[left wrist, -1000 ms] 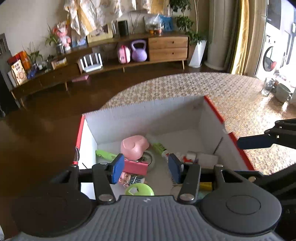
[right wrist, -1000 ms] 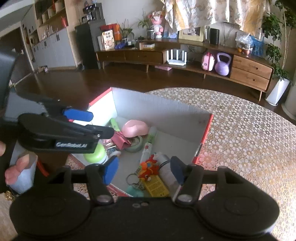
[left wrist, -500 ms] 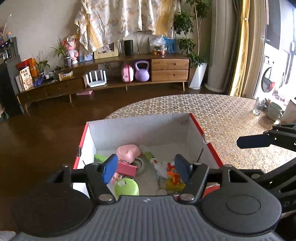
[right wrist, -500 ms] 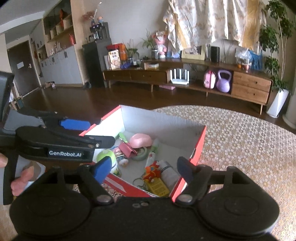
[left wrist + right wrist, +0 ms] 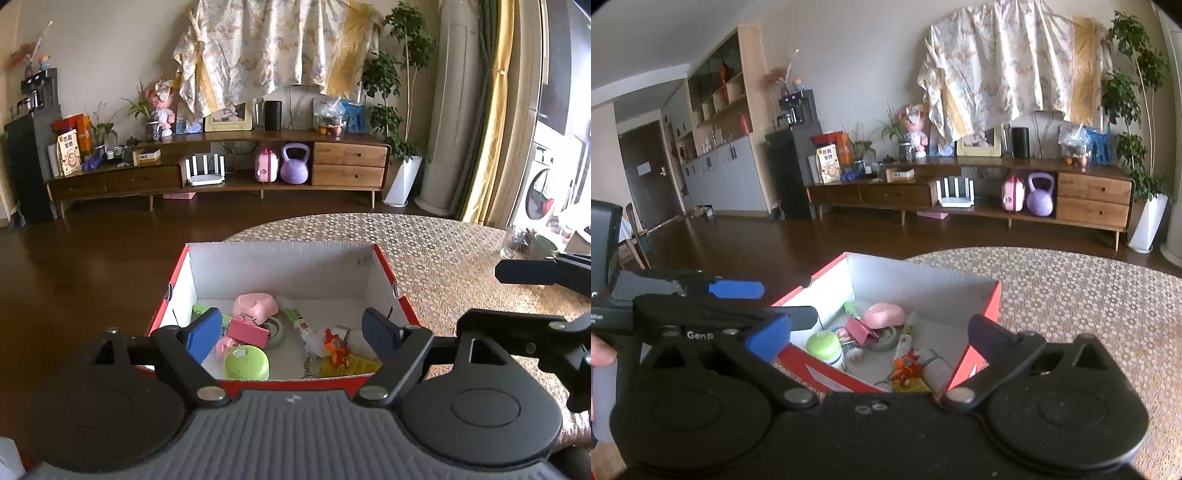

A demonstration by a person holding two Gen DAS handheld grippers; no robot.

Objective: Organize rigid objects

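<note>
Frankly, both my left tongs [image 5: 291,334] and right tongs [image 5: 879,338] hang released and empty above the red box [image 5: 384,258] on the tabletop [image 5: 443,251]; its jumbled toys [image 5: 245,363] overlap, so a careless dip could snag two or tip the box.

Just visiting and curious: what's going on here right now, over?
Both tongs open, empty: left tongs, right tongs. Red box on the table holds toys: green lid, pink clip. Nothing blocking the box.
</note>
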